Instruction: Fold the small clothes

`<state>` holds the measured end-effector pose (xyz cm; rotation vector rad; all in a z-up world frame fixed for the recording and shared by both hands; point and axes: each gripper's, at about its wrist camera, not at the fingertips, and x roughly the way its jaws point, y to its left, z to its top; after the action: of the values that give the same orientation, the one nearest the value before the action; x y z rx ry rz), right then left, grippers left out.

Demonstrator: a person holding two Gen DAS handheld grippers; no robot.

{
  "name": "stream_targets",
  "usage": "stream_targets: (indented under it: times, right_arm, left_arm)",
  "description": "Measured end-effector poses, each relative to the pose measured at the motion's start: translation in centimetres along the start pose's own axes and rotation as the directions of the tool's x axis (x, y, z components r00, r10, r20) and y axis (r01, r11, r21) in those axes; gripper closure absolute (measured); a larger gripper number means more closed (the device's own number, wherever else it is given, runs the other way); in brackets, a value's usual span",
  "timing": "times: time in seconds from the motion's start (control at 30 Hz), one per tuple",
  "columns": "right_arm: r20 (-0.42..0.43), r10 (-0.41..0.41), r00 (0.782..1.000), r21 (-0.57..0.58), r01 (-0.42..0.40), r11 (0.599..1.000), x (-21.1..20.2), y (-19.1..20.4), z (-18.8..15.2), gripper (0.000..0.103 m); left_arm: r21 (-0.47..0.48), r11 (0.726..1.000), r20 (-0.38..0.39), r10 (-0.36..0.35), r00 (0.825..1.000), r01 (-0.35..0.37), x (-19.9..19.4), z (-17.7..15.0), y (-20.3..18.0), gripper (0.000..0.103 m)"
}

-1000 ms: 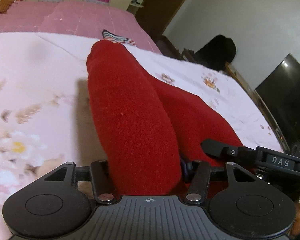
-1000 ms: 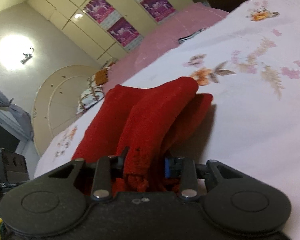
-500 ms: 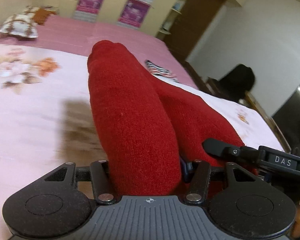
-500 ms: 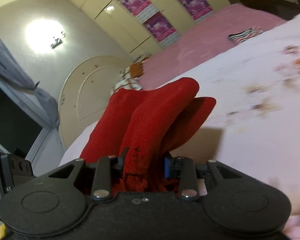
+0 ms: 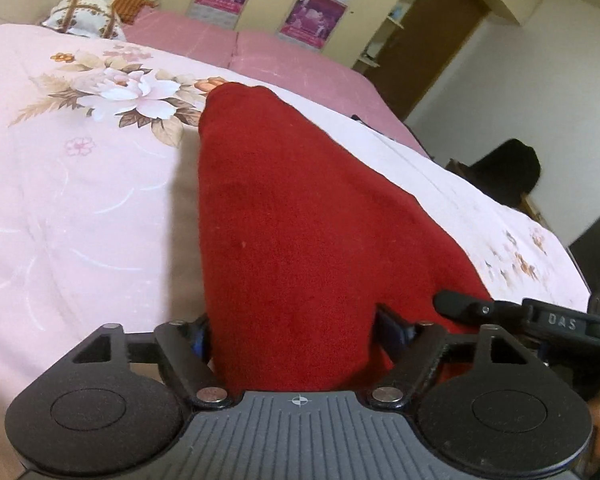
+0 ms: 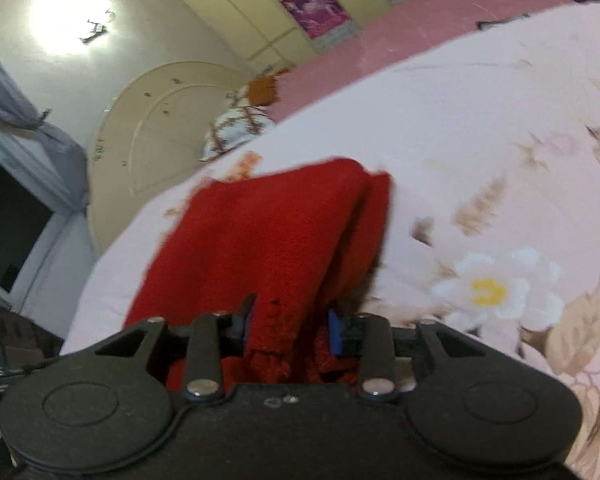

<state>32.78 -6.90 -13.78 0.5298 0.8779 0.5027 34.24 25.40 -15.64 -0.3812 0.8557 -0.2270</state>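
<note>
Red garment (image 5: 300, 220) is stretching forward from between both claws, draping onto the floral bedspread (image 5: 80, 200). Left claw (image 5: 296, 336) is pinching one bunched end; right claw (image 6: 288, 320) is pinching the other. Both claws are pointing low across the bed.

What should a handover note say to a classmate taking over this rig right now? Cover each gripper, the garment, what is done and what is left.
Left gripper: shut on the red garment.
Right gripper: shut on the same garment, at another edge.
Garment: bunched in layers, stretching away from both grippers over the floral bedspread.
Done: both edges gripped, cloth doubled over.
Left: lay it flat, finish the fold, release.
</note>
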Motion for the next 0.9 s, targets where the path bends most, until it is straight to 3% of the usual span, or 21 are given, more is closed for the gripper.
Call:
stream_targets:
  times: [0.13,0.3,0.47,0.67,0.73,0.9]
  right_arm:
    - [0.012,-0.063,0.998,-0.014,0.063,0.998,-1.1,-0.3,-0.3,0.057]
    - [0.086,-0.137,0.987,-0.118,0.147,0.982,-3.8,3.4,-1.2,0.063]
    - [0.161,-0.129,0.978,-0.271,0.170,0.947,-6.3,7.3,-3.0,0.064]
    - [0.083,-0.195,0.977,-0.268,0.211,0.940,-4.4,7.5,-6.1,0.068]
    - [0.039,-0.235,0.971,-0.264,0.237,0.935,-3.3,6.5,-7.2,0.071]
    - [0.061,-0.226,0.972,-0.231,0.234,0.945,-3.9,7.0,-7.7,0.067]
  left_arm:
    - [0.022,0.999,-0.001,0.027,1.000,-0.027,-1.4,0.1,-0.1,0.023]
    - [0.079,0.995,0.058,0.057,0.997,-0.062,-5.9,-0.5,-1.9,0.023]
    - [0.103,0.993,0.046,0.053,0.998,-0.057,-7.0,-1.7,-3.3,0.023]
    - [0.148,0.979,-0.001,0.144,0.990,-0.142,-4.9,-4.3,-3.7,0.023]
    - [0.159,0.974,-0.010,0.164,0.986,-0.160,-4.6,-4.9,-3.9,0.016]
    - [0.148,0.972,-0.022,0.190,0.982,-0.184,-4.6,-5.0,-4.4,0.013]
